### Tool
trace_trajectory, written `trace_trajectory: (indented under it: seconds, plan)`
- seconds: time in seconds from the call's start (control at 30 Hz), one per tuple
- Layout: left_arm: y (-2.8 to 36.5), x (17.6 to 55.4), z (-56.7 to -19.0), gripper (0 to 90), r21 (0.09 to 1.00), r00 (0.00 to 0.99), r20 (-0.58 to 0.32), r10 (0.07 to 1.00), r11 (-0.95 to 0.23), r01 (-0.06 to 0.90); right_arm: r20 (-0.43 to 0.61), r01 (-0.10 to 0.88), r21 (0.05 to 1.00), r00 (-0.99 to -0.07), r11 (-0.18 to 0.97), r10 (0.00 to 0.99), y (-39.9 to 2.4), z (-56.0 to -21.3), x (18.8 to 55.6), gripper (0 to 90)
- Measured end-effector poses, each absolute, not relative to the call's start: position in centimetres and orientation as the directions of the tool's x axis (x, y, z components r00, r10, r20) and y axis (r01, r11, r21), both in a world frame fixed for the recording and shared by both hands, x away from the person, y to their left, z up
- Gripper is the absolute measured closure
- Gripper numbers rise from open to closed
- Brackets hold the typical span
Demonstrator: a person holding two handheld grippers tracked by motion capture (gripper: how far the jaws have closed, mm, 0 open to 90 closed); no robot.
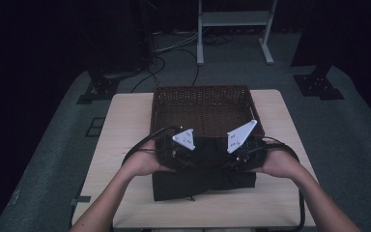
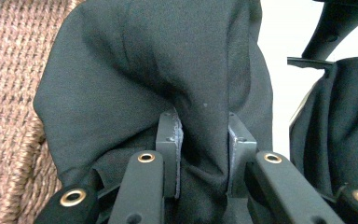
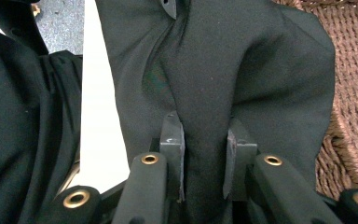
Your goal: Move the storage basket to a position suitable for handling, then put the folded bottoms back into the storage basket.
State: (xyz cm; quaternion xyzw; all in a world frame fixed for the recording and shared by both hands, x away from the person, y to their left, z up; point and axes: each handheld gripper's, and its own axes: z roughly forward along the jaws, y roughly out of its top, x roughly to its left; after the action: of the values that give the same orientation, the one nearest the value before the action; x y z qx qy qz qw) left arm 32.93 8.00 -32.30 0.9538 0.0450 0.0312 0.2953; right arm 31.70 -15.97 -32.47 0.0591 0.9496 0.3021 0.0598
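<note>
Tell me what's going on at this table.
A person holds tongs in each hand, and both are clamped on a black cloth. The left tongs and right tongs each pinch a bunched fold of it. The cloth hangs between them at the near rim of a wicker basket, with its lower part draped down onto the table. It looks headed into the basket, though that's a guess.
</note>
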Motion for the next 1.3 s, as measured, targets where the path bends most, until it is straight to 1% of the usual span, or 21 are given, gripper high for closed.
trace_trajectory:
  seconds: [0.53, 0.77, 1.3]
  plan:
    - [7.8, 33.6, -30.0, 71.9, 0.564, 0.995, 0.040, 0.092, -0.824, 0.054, -0.079, 0.075, 0.582, -0.986, 0.810, 0.148, -16.1, -30.2, 32.0, 72.9]
    - [8.0, 34.7, -28.5, 71.9, 0.568, 0.996, 0.041, 0.082, -0.822, 0.045, -0.070, 0.075, 0.598, -0.987, 0.798, 0.145, -16.2, -28.8, 32.9, 72.8]
    - [7.8, 36.4, -26.0, 71.9, 0.575, 0.996, 0.052, 0.071, -0.818, 0.028, -0.093, 0.069, 0.605, -0.983, 0.793, 0.156, -16.5, -26.2, 34.2, 72.8]
